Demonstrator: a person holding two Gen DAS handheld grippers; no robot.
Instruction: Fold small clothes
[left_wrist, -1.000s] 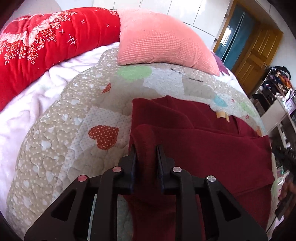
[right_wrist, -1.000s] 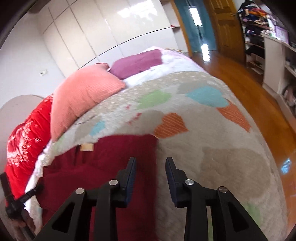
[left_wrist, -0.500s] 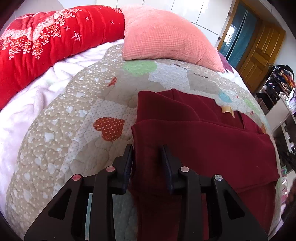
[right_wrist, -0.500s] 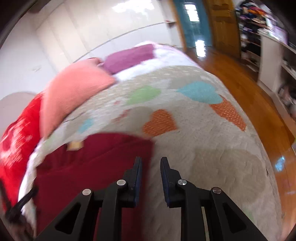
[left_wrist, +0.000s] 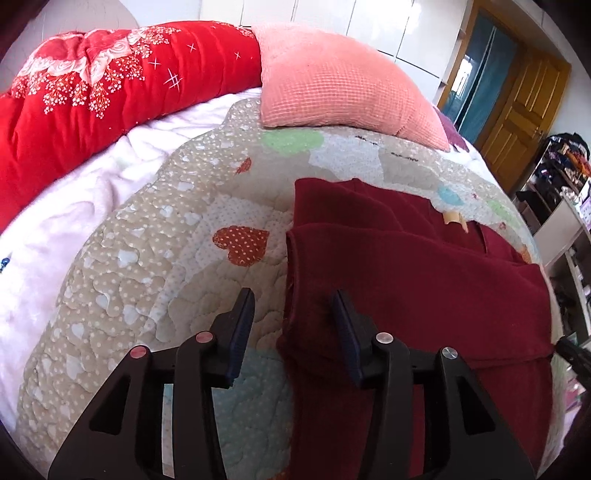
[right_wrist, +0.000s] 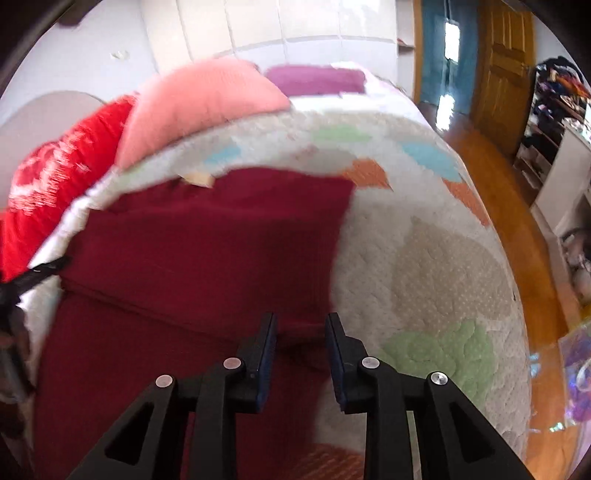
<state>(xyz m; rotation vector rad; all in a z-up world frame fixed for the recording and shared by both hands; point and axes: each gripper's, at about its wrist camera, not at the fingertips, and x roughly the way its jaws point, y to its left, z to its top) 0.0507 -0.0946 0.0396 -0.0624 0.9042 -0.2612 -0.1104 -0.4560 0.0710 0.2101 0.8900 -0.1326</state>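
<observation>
A dark red garment (left_wrist: 406, 273) lies on the quilted bed cover (left_wrist: 155, 266), with its near part folded over the far part. A small tan label (left_wrist: 453, 218) shows near its far edge. My left gripper (left_wrist: 291, 314) is open, its jaws straddling the garment's left edge without holding it. In the right wrist view the same garment (right_wrist: 192, 251) fills the left half. My right gripper (right_wrist: 301, 332) is open over the garment's fold line near its right edge, gripping nothing.
A pink pillow (left_wrist: 332, 81) and a red floral duvet (left_wrist: 92, 92) lie at the head of the bed. A purple pillow (right_wrist: 314, 77) lies beyond. The bed's edge drops to a wooden floor (right_wrist: 517, 221) on the right, with shelves (right_wrist: 554, 122) past it.
My left gripper has opened and let go of the garment's edge, which now lies flat. My right gripper closed partway, then opened again, and moved left over the garment.
</observation>
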